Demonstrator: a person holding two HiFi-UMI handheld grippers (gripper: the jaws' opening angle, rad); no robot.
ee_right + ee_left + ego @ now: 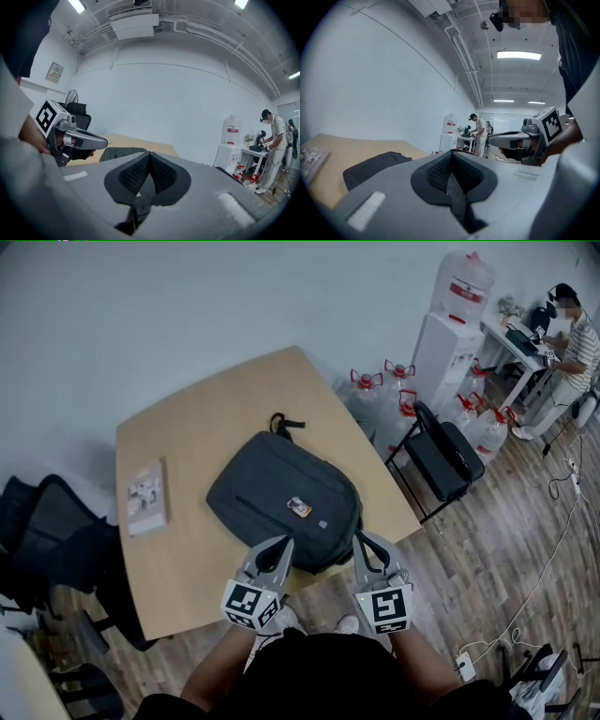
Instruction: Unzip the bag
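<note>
A dark grey backpack lies flat on the wooden table, its handle loop at the far end and a small orange tag on its front. My left gripper hovers at the bag's near edge, shut, holding nothing. My right gripper is beside it to the right, also shut and empty. In the left gripper view the bag shows past the closed jaws, with the right gripper alongside. The right gripper view shows the bag and the left gripper.
A booklet lies on the table's left side. A black office chair stands at the left, a black folding chair at the right. Water bottles and a dispenser stand behind. A person works at a far desk.
</note>
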